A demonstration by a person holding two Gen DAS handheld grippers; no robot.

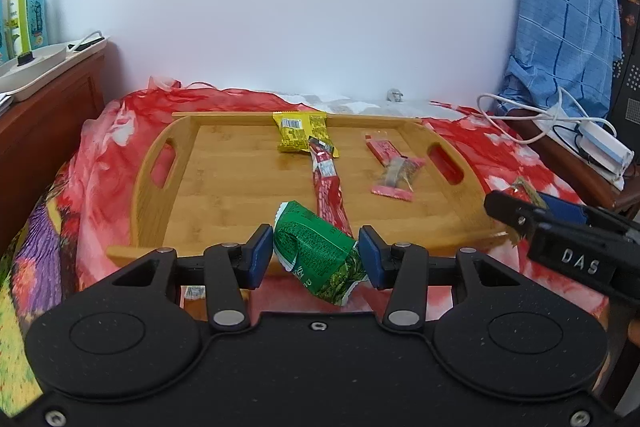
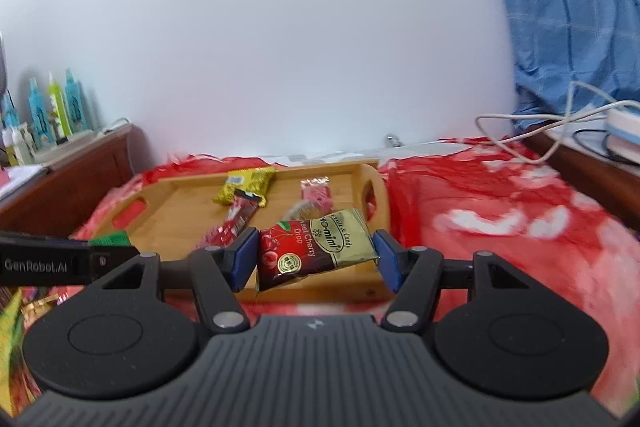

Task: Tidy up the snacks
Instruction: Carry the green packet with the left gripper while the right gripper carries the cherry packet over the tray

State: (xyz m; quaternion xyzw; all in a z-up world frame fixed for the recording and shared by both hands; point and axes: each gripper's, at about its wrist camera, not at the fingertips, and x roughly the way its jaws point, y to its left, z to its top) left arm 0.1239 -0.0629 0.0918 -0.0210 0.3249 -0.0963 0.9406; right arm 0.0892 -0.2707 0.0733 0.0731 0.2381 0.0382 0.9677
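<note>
Holding four snack packets, bamboo tray [image 1: 148, 195]; left tongs [image 1: 316, 259] clamping green packet [image 1: 316, 251], right tongs [image 2: 316, 261] cherry-drop packet [image 2: 316, 251].

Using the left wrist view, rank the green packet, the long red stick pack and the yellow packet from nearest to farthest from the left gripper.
1. Green packet: gripped in the left gripper.
2. Long red stick pack: just beyond, mid-tray, running away from the gripper.
3. Yellow packet: at the tray's far edge.
</note>
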